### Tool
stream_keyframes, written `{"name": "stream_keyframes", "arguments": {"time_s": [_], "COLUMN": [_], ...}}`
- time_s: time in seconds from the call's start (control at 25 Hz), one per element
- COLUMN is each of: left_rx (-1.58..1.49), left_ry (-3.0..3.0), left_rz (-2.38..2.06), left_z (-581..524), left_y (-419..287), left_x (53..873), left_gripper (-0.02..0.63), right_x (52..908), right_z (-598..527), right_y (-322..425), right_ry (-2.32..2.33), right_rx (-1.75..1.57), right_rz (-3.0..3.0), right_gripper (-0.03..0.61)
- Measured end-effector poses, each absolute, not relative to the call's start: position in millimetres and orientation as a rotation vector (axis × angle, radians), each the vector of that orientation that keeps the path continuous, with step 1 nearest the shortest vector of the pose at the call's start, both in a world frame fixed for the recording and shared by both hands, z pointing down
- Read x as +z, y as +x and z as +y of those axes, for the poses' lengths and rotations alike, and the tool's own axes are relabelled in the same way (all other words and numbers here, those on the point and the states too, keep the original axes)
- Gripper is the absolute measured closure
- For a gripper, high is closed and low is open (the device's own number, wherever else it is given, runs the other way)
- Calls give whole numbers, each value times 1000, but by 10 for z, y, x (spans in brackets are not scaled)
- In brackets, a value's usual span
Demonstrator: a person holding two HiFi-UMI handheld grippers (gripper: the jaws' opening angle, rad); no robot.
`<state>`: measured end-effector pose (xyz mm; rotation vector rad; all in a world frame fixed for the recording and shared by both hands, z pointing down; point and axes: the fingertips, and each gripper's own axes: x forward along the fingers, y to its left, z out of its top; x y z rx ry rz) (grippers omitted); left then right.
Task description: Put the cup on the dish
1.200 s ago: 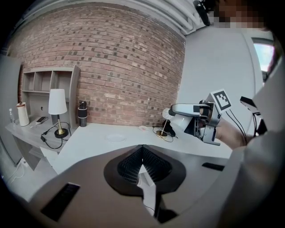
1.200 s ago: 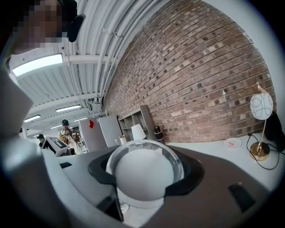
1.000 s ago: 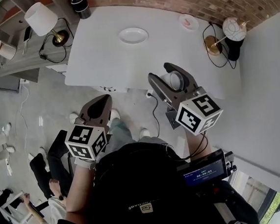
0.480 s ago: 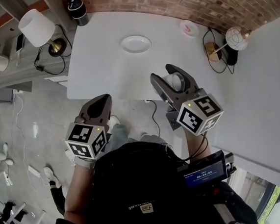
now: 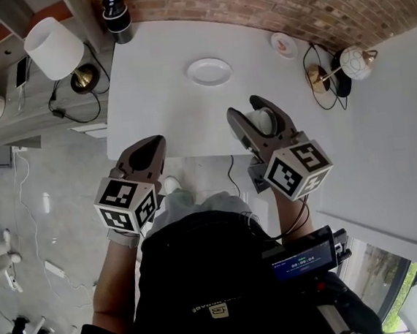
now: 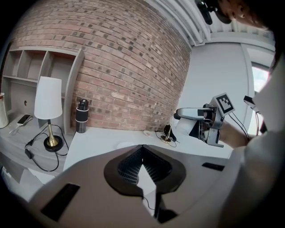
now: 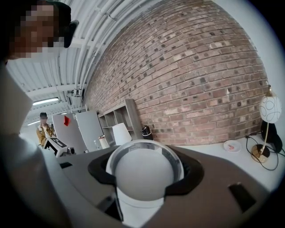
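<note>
A white cup [image 5: 262, 121] [image 7: 145, 176] sits between the jaws of my right gripper [image 5: 253, 117], which is shut on it, above the near edge of the white table [image 5: 158, 101]. The cup fills the middle of the right gripper view, mouth up. A white dish [image 5: 210, 72] [image 6: 126, 144] lies on the table toward the brick wall, well ahead of the cup. My left gripper [image 5: 146, 150] [image 6: 142, 151] hangs over the floor by the table's front left corner, jaws shut on nothing.
A black bottle [image 5: 115, 8] [image 6: 80, 116] stands at the table's far left corner. A small pink-marked saucer [image 5: 283, 44] [image 7: 232, 145] lies at the far right. Two lamps: a white-shaded one [image 5: 55, 51] on the left shelf, a globe one [image 5: 350, 64] at right.
The head view has shifted, so the table and dish sit lower and nearer in the frame. Both grippers keep about the same place; the right one still holds the cup.
</note>
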<state>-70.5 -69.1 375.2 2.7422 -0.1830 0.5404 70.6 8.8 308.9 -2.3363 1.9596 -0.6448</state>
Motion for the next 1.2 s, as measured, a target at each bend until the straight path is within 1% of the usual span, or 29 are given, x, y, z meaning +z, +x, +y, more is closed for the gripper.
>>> {"name": "stream_keyframes", "arguments": {"time_s": [0.72,1.2], "left_rx": [497,502], "left_ry": [2711,2700], "left_rz": [-197,-313], "left_z": [-1139,-1369], "left_y": [-855,-723], "left_x": [3715,3686], "left_gripper": [609,609], "right_x": [3170,3280], "right_z": [-498,-873], "right_y": [593,825], "right_ry": [-2365,-2293], "right_rx": [-685,-710], "right_rz": [2002,2086], "right_gripper": [318,318]}}
